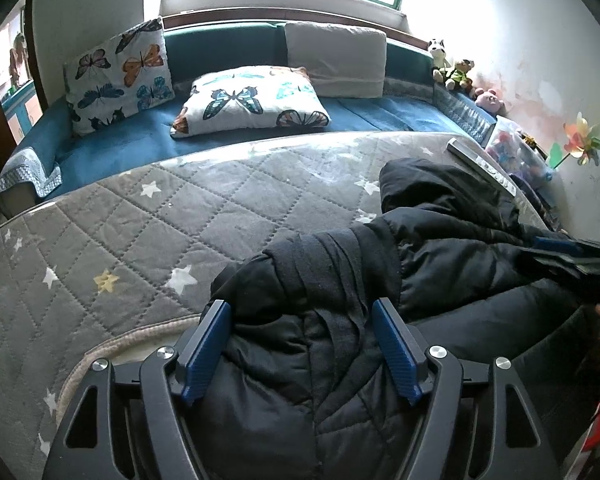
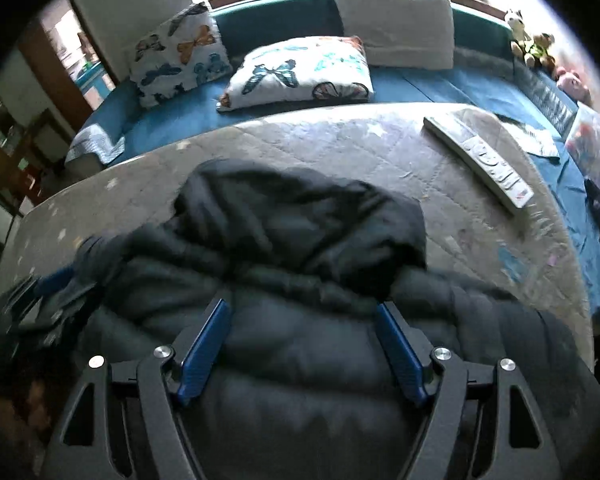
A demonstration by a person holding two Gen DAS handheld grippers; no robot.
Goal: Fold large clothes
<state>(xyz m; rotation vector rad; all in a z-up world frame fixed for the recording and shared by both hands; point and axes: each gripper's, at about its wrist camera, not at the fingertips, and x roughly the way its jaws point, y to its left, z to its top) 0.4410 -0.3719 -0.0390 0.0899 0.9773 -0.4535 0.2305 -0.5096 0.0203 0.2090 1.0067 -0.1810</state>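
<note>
Two grippers hang over a black puffy jacket [image 1: 440, 256] that lies bunched up on a grey quilted mat [image 1: 140, 216] with little stars. The mat covers the near part of the bed, and the jacket sits at its near edge, more to the right in the left wrist view.

The left gripper [image 1: 300, 316] points down at a rolled, wrinkly part of the jacket. Its blue fingers [image 1: 206, 350] are wide apart, one on each side of that roll. The left one sits close against the cloth. I cannot tell if they squeeze it.

The right gripper [image 2: 302, 314] is over the puffy body of the jacket, just under the hood [image 2: 300, 212]. Its fingers [image 2: 400, 354] are also wide apart, with jacket cloth between them. This picture is blurry, so I cannot tell if they touch the cloth.

A grey remote control [image 2: 480, 160] lies on the mat, well apart from the jacket. Behind the mat is a blue sofa [image 1: 360, 116] with two butterfly pillows [image 1: 252, 100] and a plain grey pillow [image 1: 336, 58]. Some soft toys [image 1: 452, 68] sit in the far right corner by the wall
</note>
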